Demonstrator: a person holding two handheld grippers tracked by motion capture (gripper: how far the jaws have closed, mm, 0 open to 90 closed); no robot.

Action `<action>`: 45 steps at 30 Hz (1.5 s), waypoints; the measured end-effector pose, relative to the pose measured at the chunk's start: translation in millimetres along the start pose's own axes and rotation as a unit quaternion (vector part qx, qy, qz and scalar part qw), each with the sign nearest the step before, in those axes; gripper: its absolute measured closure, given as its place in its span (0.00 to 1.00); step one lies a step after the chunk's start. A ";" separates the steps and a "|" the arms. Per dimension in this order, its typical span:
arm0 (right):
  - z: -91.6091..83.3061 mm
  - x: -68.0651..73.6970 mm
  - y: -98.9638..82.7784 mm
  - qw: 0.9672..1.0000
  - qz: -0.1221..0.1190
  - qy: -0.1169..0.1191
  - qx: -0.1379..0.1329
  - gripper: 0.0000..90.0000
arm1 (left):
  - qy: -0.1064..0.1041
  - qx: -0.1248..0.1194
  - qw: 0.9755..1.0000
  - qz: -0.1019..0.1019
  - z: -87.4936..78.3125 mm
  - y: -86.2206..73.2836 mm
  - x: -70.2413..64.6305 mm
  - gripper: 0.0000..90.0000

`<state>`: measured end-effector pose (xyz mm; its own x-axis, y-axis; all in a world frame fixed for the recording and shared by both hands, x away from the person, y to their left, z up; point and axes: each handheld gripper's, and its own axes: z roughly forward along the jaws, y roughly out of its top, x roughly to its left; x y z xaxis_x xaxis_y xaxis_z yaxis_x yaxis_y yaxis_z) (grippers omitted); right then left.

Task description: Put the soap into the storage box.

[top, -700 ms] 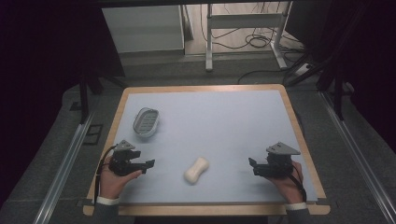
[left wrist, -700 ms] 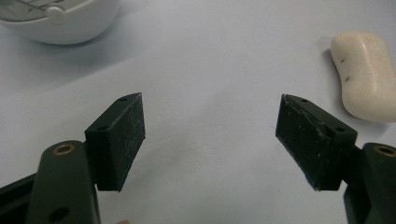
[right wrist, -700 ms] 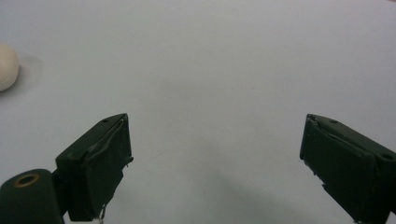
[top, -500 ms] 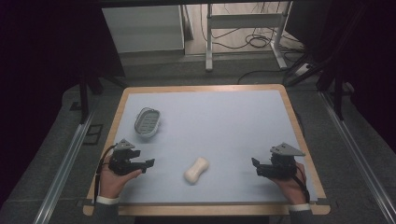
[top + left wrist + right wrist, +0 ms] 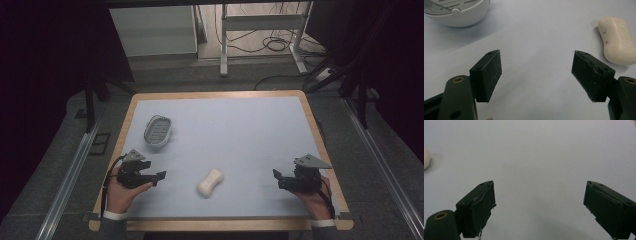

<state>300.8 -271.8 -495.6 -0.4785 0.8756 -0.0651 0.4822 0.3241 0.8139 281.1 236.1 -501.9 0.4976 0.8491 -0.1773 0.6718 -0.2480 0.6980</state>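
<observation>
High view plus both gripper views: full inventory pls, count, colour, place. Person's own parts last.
soap bar: 1, cream, near-centre of the table, between the two hands, lying free
soap dish: 1, white rim with grey slatted insert, left part of the table, beyond the left hand
table: 1, pale blue top with wooden edge, centre of the high view
metal frame: 1, pale grey, on the floor beyond the table
cables: several, black, on the floor by the frame
left hand-held gripper: 1, black, near-left of the table, jaws open, holding nothing
right hand-held gripper: 1, black with grey plate on top, near-right of the table, jaws open, holding nothing
hands: 2, at the table's near edge, one behind each gripper
</observation>
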 end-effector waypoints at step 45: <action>-6.7 -6.4 -4.6 1.000 0.010 0.000 -0.003 0.11 | -0.064 0.044 0.995 0.062 26.0 57.0 -73.5 0.25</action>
<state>296.7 -281.2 -495.0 -0.4686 0.8820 -0.0499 0.4875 0.3053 0.8180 297.1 147.4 -467.1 0.6414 0.7449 -0.1836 0.6434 -0.3920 0.6576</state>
